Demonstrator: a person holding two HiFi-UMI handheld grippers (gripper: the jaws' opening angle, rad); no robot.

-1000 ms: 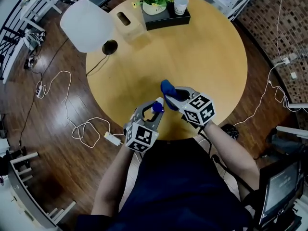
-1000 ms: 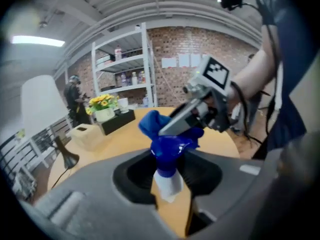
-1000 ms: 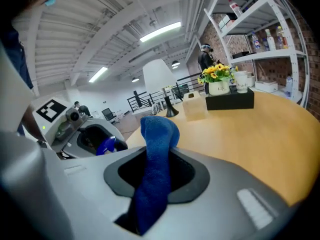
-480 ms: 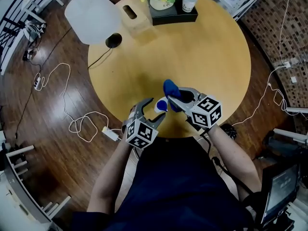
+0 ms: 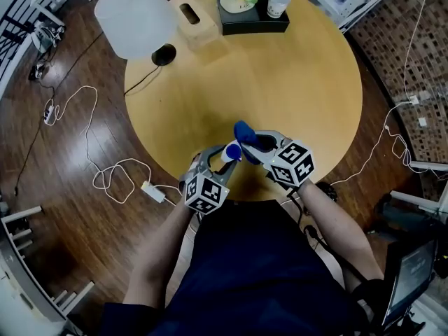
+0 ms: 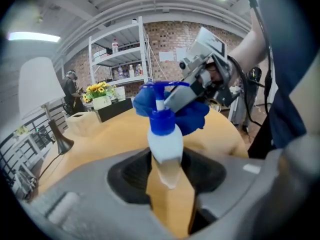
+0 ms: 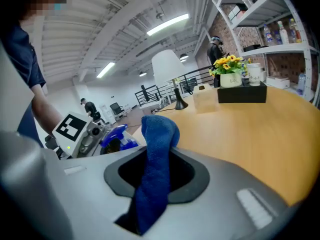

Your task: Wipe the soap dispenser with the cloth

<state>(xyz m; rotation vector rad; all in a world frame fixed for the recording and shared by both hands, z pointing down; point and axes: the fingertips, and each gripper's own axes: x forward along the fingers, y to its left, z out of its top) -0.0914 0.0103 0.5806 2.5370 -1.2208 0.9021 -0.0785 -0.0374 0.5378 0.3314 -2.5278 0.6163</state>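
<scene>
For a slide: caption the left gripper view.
Left tool, jaws just closed on the soap dispenser; right tool holds blue cloth at its pump.

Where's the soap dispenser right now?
Head view, table's near edge: the soap dispenser sits between the left claw's jaws, which have just been closing, the right claw's cloth against its pump.

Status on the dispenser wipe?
Left gripper jaws just closed onto the soap dispenser body. Right gripper shut on cloth, cloth against dispenser's top. No obstruction seen.
</scene>
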